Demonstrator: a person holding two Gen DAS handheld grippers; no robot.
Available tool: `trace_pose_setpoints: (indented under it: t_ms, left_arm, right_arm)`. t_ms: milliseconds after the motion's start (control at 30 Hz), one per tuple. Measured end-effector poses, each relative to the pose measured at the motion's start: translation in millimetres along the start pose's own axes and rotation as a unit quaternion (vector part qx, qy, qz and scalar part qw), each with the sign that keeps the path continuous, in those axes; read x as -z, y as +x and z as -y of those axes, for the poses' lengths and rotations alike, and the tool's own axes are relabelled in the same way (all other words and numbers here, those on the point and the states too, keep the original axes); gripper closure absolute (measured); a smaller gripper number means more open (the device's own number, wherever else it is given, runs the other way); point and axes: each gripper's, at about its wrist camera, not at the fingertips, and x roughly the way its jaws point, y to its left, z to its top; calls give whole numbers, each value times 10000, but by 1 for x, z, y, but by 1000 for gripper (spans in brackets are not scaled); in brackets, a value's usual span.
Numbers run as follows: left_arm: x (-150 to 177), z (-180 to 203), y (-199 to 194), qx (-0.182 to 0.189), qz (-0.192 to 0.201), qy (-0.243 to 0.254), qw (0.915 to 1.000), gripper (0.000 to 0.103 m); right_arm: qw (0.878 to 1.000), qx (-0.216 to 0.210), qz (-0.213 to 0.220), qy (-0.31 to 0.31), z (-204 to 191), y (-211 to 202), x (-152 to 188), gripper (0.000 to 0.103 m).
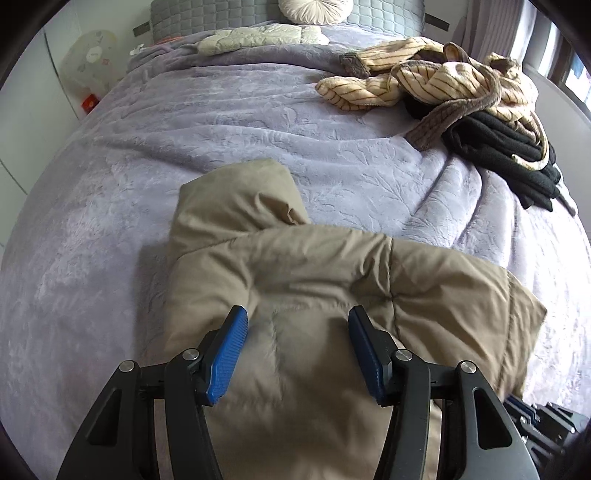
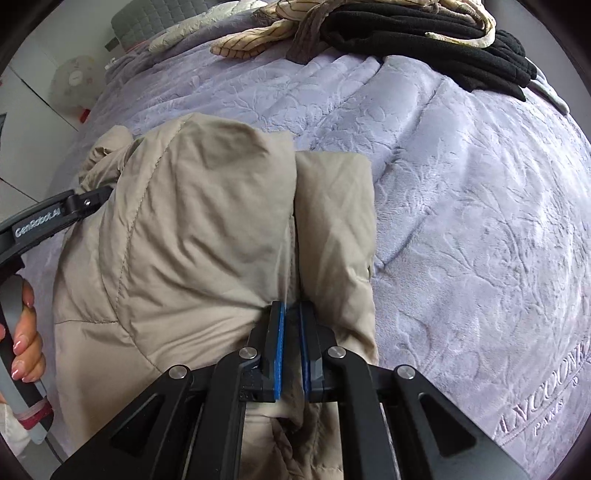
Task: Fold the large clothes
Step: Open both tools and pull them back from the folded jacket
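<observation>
One beige padded jacket [image 1: 295, 280] is lying partly folded on the near part of one bed covered by a lilac embossed blanket [image 1: 155, 147]; its quilted panels are doubled over one another.

Two grippers are in view, one per hand. The left gripper [image 1: 297, 325] is hovering over the jacket with its two blue pads [image 1: 227, 354] standing about half apart; nothing is sitting clamped between them, though jacket fabric is lying below the gap. The right gripper [image 2: 291, 332] is showing its two pads nearly together, and a fold of the jacket is being pinched between them at the seam where two panels meet.

In the right wrist view one hand [image 2: 26, 339] is gripping the handle of the left gripper at the jacket's left edge.

At the far right of the bed, one pile is lying well apart from the jacket: one cream striped garment [image 1: 436, 85] is draped over one black garment [image 1: 509, 147]. Near the headboard one round cream cushion [image 1: 314, 9] and one pale quilted item [image 1: 258, 37] are resting. One round white object [image 1: 92, 62] is standing beside the bed at left.
</observation>
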Motion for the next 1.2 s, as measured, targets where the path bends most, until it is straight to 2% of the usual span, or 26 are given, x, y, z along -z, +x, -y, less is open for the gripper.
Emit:
trace_pose_setpoints:
  t_ms: [267, 467, 633, 667, 700, 733, 933, 1200]
  left_arm:
    - [31, -15, -37, 102, -225, -118, 9996, 45]
    - [91, -33, -67, 188, -335, -270, 9989, 44]
    - [142, -45, -81, 197, -501, -387, 9978, 44]
    - [148, -45, -83, 223, -519, -398, 9976, 41]
    - [154, -46, -84, 236, -538, -416, 9974, 29]
    - [162, -47, -86, 206, -532, -444, 9974, 26]
    - [177, -51, -90, 373, -680, -508, 9957, 26]
    - [176, -52, -113, 534, -727, -552, 9944, 26]
  right_arm:
    - [10000, 0, 66, 31, -1, -47, 19, 94]
    - [9996, -32, 186, -220, -8, -87, 57, 94]
    - [9995, -78, -106, -303, -10, -87, 90, 94]
    - [9994, -53, -172, -283, -10, -83, 94, 94]
    - [9993, -50, -272, -234, -8, -77, 100, 94]
    - [9992, -44, -366, -173, -6, -71, 105, 94]
    - [9977, 186, -649, -20, -4, -56, 123, 94]
    - [9981, 169, -579, -78, -9, -85, 130, 94]
